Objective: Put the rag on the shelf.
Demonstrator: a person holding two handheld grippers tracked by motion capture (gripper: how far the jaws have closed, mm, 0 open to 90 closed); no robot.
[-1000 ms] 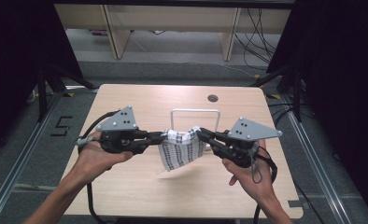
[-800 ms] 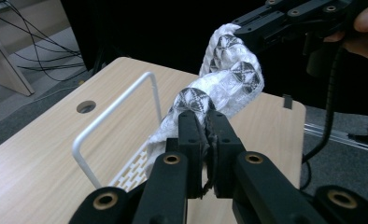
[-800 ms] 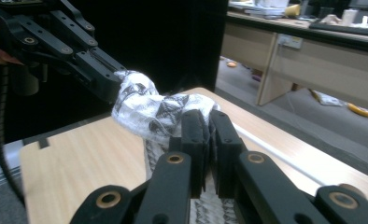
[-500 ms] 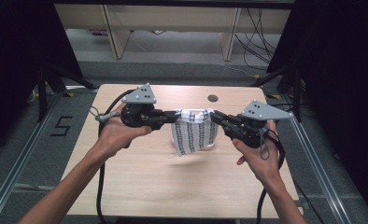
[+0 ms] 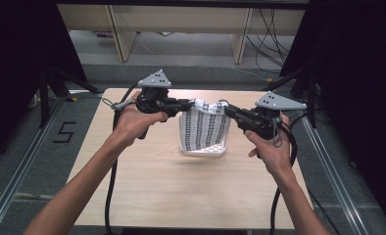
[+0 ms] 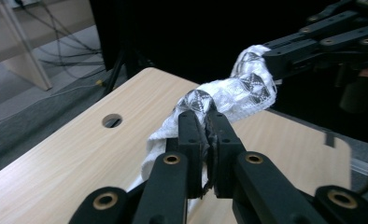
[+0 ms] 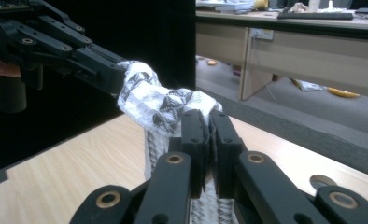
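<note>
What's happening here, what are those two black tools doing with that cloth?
A person holds a gripper in each hand over a wooden table. The left gripper and right gripper each pinch a top corner of a white patterned cloth, jaws shut on it. The cloth hangs between them, its lower edge bunched on the table.

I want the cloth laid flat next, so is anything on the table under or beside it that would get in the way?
Nothing visible does. The cloth hangs from the left gripper and right gripper, its lower edge touching bare table. The only feature is a small hole in the tabletop.
</note>
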